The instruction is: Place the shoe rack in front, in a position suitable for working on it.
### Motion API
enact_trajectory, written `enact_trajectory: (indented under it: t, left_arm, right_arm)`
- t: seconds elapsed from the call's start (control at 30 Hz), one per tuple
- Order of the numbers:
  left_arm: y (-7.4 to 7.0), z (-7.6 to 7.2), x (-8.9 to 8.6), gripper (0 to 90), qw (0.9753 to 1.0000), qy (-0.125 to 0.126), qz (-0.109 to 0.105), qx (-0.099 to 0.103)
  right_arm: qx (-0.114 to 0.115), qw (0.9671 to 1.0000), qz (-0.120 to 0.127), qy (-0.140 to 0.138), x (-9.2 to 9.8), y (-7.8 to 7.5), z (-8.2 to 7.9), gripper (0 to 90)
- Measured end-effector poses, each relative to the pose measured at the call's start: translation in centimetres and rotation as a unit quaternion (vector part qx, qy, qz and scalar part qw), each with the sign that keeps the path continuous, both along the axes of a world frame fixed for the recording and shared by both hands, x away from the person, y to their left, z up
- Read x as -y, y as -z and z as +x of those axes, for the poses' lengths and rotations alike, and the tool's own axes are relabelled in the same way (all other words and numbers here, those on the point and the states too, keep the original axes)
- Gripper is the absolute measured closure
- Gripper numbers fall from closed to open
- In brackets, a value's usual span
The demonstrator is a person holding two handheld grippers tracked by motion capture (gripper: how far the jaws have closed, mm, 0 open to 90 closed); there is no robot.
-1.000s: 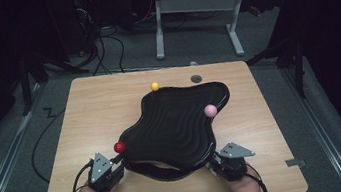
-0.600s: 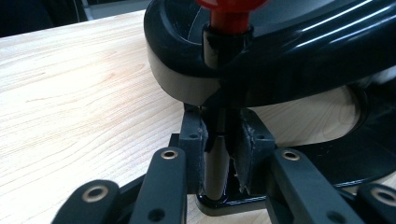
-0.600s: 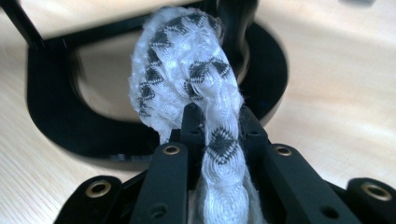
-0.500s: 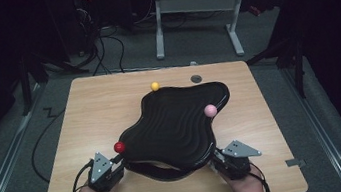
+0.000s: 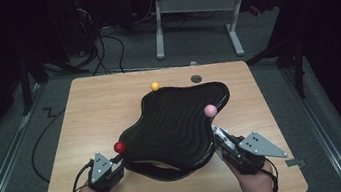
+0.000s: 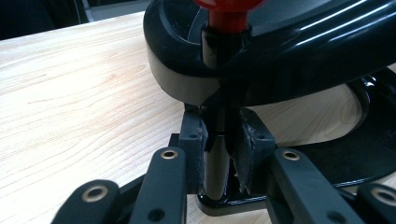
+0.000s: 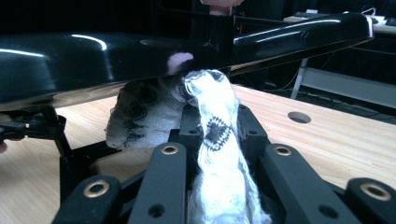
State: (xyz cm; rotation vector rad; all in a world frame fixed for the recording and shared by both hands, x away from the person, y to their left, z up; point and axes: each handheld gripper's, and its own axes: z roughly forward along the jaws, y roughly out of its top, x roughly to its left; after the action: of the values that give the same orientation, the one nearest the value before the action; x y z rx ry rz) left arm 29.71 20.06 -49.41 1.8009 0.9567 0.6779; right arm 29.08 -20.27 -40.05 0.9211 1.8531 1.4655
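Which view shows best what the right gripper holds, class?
The right gripper view: a white cloth with a dark pattern is pinched between its jaws, just under the black tray. In the high view the right gripper sits at the tray's edge, the cloth barely visible. The left gripper view shows a red-knobbed post instead.

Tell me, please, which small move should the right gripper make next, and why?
Probably wipe the white patterned cloth sideways along the glossy black wavy tray's underside: the right gripper clamps it there, while the left gripper steadies the red-knobbed post.
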Motion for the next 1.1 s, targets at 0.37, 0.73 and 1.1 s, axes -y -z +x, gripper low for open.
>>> enact_trajectory:
  t: [0.37, 0.73, 1.1]
  left_arm:
    - [0.0, 0.0, 0.0, 74.2, 1.0, -0.001, -0.002, -0.002]
    - [0.0, 0.1, -0.1, 74.3, 1.0, 0.0, -0.002, -0.003]
    - [0.0, 0.2, -0.6, 74.5, 1.0, -0.008, -0.004, -0.002]
  right_arm:
    - [-0.066, 0.9974, -0.029, -0.006, 0.6, 4.5, 1.4, 76.8]
    - [-0.181, 0.9776, -0.103, -0.031, -0.8, 10.9, 2.8, 76.6]
    - [-0.157, 0.9816, -0.081, 0.072, 4.5, 9.3, 3.9, 77.2]
